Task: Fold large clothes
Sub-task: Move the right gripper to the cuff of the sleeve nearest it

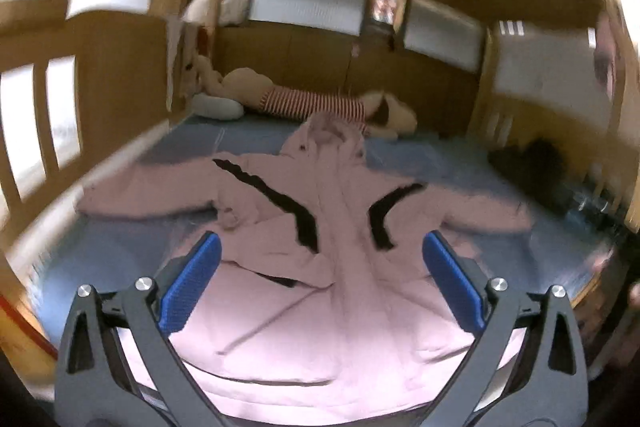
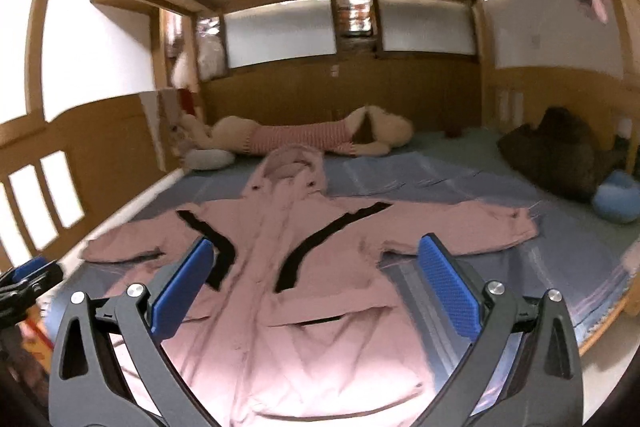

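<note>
Left wrist view, blurred throughout. Wooden rail at far left. The bed carries a blue sheet. The pink coat lies front up on the sheet, hood toward the far wall, both sleeves spread outward. Left sleeve reaches toward the rail side; right sleeve toward the dark heap. Black stripes run diagonally on either side of the chest. The hem lies nearest the camera. The left gripper hangs over the lower coat, jaws wide apart, nothing between the blue pads. No contact with the cloth is discernible.

Right wrist view, sharper. At the far left edge, part of the left gripper shows beside the bed. The coat lies as above, flat, sleeves out, hood pointing at the plush toy, which lies along the far wall in a red-striped top. A grey cushion sits by the toy's left end. The right gripper is over the coat's lower right half, jaws wide apart and empty; its right pad appears over bare sheet just beside the coat's edge. At right, the dark heap rests on the bed with a blue ball touching it.
</note>
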The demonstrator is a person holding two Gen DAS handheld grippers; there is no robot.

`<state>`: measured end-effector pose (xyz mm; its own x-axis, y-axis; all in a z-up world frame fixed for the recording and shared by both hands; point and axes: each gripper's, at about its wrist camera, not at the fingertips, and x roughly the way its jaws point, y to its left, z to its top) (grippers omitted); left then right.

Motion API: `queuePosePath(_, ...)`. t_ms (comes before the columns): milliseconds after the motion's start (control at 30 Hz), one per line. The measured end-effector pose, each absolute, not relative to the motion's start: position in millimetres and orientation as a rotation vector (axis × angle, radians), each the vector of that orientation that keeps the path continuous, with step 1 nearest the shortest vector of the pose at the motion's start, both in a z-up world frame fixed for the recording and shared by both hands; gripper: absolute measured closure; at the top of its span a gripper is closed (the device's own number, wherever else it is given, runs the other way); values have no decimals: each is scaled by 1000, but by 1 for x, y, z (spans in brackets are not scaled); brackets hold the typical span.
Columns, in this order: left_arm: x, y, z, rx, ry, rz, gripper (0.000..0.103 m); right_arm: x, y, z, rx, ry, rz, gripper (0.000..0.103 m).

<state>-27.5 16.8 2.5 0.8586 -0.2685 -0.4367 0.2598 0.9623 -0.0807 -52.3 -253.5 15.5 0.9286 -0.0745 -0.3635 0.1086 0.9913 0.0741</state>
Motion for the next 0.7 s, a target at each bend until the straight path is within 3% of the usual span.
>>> queuePosePath(133,-1,0,29,109,518,-246,2,-27,-269,18,143,478,-68,1)
queuePosePath(367,70,7,67,91,551,-172,2,12,-294,74,175,356,-124,1)
queuePosePath(500,97,17,46,98,574,-190,2,36,-315,83,259,313,-129,1)
queuePosePath(700,129,40,-16,-1,715,-211,2,55,-378,13,457,350,-154,1)
